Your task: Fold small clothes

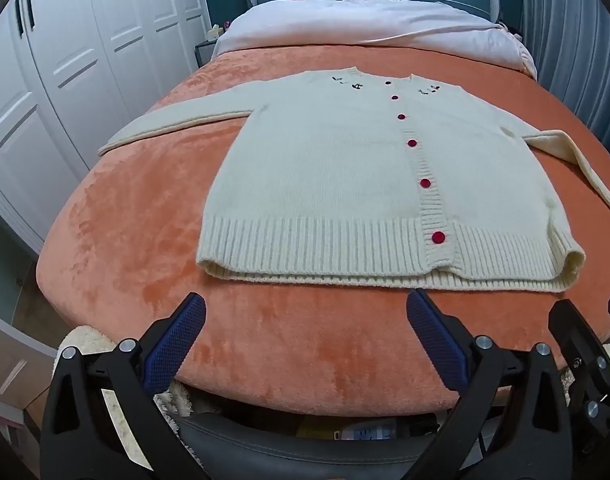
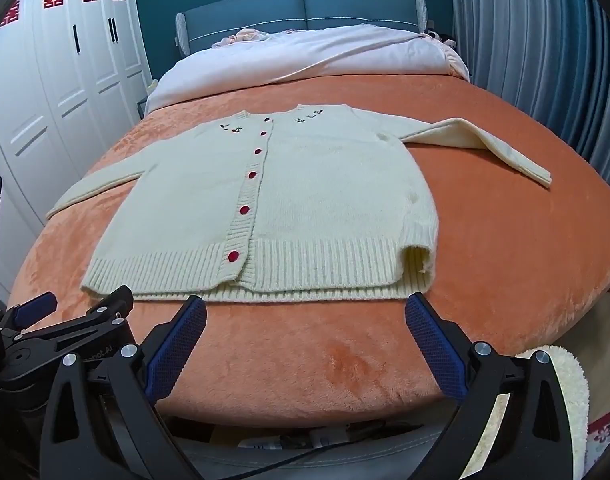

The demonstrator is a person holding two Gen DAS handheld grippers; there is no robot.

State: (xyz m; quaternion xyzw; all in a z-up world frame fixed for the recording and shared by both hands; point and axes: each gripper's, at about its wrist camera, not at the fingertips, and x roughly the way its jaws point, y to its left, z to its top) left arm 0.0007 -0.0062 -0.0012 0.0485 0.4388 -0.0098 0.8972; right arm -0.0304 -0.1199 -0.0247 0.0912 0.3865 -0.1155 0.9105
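Observation:
A cream knitted cardigan (image 1: 345, 176) with red buttons lies flat and face up on the orange bed cover, buttoned, its ribbed hem nearest me and both sleeves spread outward. My left gripper (image 1: 305, 312) hovers open just short of the hem, left of the button line, nothing between its blue pads. In the right wrist view the same cardigan (image 2: 273, 200) lies ahead, and my right gripper (image 2: 305, 312) stands open in front of the hem's right half, touching nothing. The right sleeve (image 2: 485, 144) bends back toward me.
The orange cover (image 1: 145, 220) drops off at the bed's near edge below both grippers. A white duvet (image 1: 365, 24) is heaped at the far end by the blue headboard. White wardrobes (image 1: 65, 60) stand left, grey curtains (image 2: 545, 60) right. A fluffy cream rug (image 2: 561, 380) lies on the floor.

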